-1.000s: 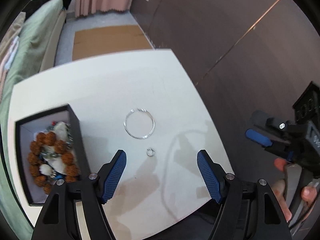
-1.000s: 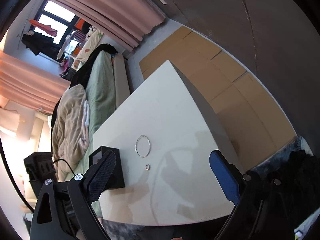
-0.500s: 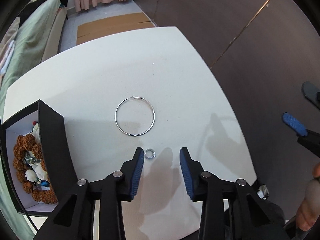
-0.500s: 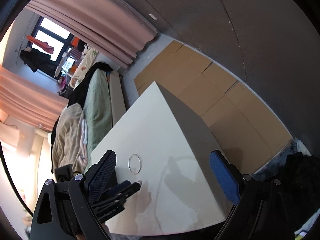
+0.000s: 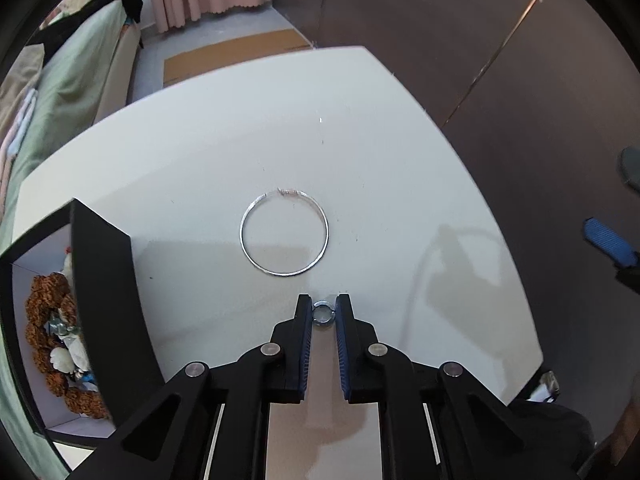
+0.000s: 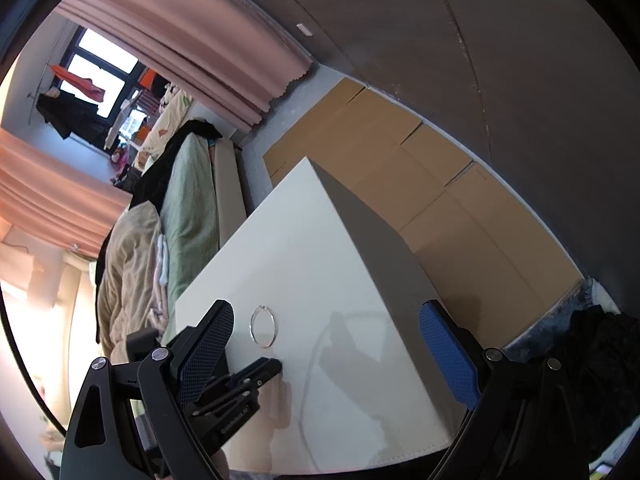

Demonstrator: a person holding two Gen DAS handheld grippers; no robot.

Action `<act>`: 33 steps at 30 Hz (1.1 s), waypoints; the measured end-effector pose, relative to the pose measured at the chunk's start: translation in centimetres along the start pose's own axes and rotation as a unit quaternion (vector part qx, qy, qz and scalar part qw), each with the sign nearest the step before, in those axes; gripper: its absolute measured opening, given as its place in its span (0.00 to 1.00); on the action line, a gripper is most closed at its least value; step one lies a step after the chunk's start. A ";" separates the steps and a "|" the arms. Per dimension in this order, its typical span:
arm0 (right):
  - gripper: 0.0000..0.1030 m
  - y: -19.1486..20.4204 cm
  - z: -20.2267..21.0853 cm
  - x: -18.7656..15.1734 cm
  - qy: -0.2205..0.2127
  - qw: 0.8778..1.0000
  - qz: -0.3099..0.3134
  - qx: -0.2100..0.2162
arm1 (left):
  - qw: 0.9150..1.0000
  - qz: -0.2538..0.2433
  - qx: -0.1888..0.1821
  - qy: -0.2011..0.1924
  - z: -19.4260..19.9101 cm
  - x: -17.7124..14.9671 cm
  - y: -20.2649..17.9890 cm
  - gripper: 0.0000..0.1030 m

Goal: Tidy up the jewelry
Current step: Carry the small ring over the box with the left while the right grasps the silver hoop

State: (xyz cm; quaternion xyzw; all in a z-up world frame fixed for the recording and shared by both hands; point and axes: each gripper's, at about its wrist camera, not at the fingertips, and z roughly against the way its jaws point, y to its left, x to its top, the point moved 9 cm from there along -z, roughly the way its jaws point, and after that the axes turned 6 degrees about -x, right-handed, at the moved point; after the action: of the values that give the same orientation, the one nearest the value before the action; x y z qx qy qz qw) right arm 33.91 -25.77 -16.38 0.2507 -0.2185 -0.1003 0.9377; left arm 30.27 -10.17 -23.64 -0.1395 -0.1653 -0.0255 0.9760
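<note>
A white surface point(image 5: 208, 168) is seen from above by the left wrist camera. Near its front edge, a small silver ring point(image 5: 322, 313) lies flat on the surface, set between the two blue-padded fingers of the left hand-held gripper point(image 5: 323, 316). The jaws are closing around the ring, and the pads stand right against its two sides; whether they are pressing on it cannot be told. Just beyond the ring, toward the middle of the surface, a large thin silver hoop point(image 5: 284, 233) lies flat, apart from the ring and the fingers. At the left edge of the surface a black box point(image 5: 105, 280) with a pale lining is open, and a brown beaded bracelet point(image 5: 44, 320) with other small pieces is seen inside it.

In the right wrist view, the right hand-held gripper point(image 6: 326, 354) is held above the near right part of the surface with its jaws spread wide and nothing between them. The left hand-held gripper is seen there from the side, its tips down on the surface just in front of the hoop. A bed with green bedding point(image 6: 188, 200) stands beyond the left edge of the surface, and pink curtains point(image 6: 192, 44) hang behind.
</note>
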 end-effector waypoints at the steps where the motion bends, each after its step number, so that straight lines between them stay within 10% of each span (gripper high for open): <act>1: 0.92 0.2 -0.2 -0.2 0.003 1.000 0.005 0.002 | 1.000 0.000 -0.006 -0.005 0.4 0.1 -0.1 0.12; 16: 0.56 4.9 -4.8 -3.0 0.070 0.994 0.087 0.012 | 0.996 0.038 -0.036 -0.075 7.1 2.1 3.3 0.12; 33: 0.39 9.3 -9.3 -3.7 0.106 0.976 0.187 -0.030 | 0.987 0.097 -0.038 -0.121 11.6 1.8 9.6 0.12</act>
State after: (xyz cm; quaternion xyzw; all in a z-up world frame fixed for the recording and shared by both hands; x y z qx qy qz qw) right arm 35.70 -12.78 -20.17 0.1862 -0.1579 0.0976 0.9648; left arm 29.19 2.30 -15.07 -0.1941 -0.2669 0.0796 0.9406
